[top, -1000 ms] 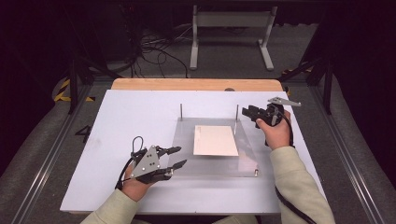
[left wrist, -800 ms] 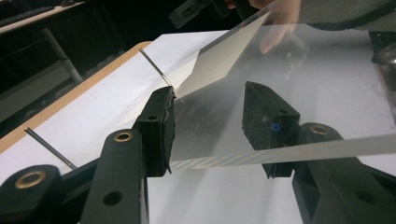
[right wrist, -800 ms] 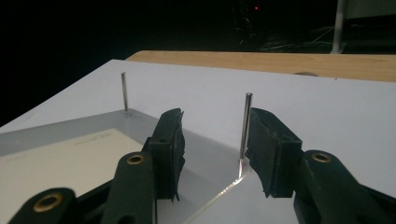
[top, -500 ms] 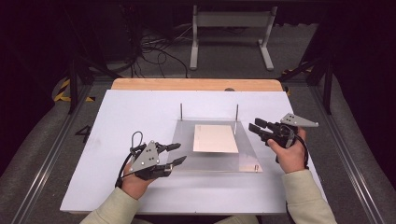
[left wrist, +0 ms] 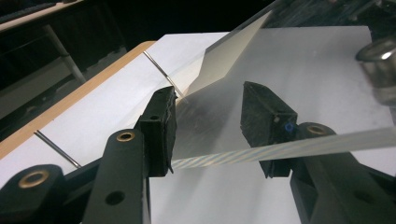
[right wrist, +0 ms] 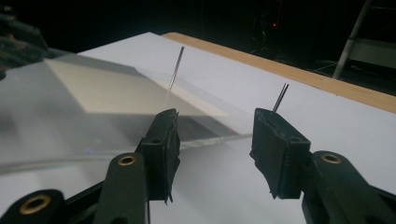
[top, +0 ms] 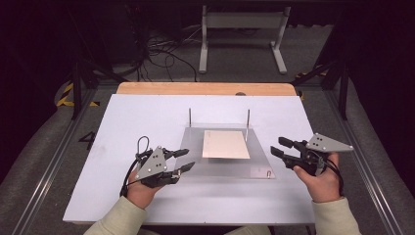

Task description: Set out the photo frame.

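A clear plate lies flat on the white board, with a cream sheet on its middle. Two thin metal pins stand upright at its far corners. My left gripper is open at the plate's near left edge. In the left gripper view that edge runs across between the left gripper's jaws, and the pads do not press it. My right gripper hovers just right of the plate. Its jaws have just been opening; the right gripper has nothing between them.
A small metal fitting sits at the plate's near right corner. A wooden strip borders the board's far side. On the floor behind it are a metal stand and loose cables.
My right hand has come back from the plate's far right corner to its right side, nearer the person, with its jaws a little wider. The left hand has stayed put.
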